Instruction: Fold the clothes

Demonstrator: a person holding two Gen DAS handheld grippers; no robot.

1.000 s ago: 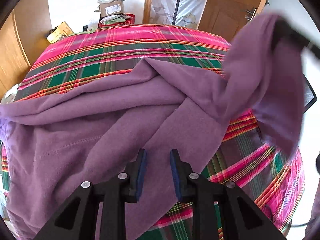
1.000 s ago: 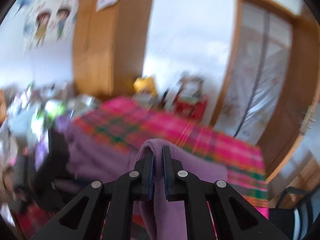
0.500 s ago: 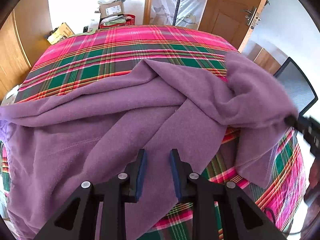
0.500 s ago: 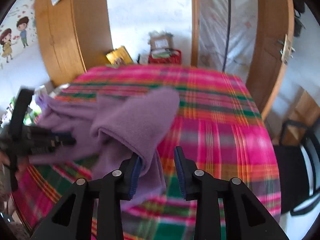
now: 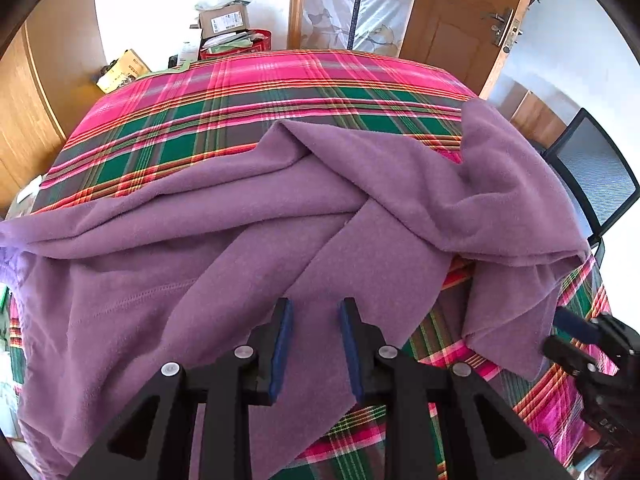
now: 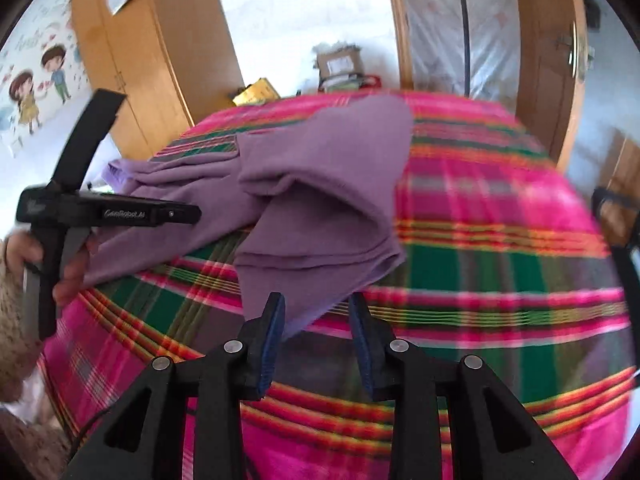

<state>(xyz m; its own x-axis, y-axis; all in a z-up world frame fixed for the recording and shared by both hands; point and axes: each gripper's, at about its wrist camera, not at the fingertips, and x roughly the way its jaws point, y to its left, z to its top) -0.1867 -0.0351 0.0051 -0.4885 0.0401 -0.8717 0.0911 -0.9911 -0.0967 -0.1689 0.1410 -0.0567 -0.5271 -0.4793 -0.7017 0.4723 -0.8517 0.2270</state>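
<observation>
Garment: purple fleece is spread across the plaid bed's near edge.
Left gripper: released, nothing grasped.
Right gripper: released, fleece hem just ahead.

We see a bed under a pink, green and grey plaid cover. Behind it stand white walls, a wooden wardrobe and an open wooden door. Cartoon children decorate the wall. A cardboard box sits beyond the bed, and a black mesh chair stands beside it.
</observation>
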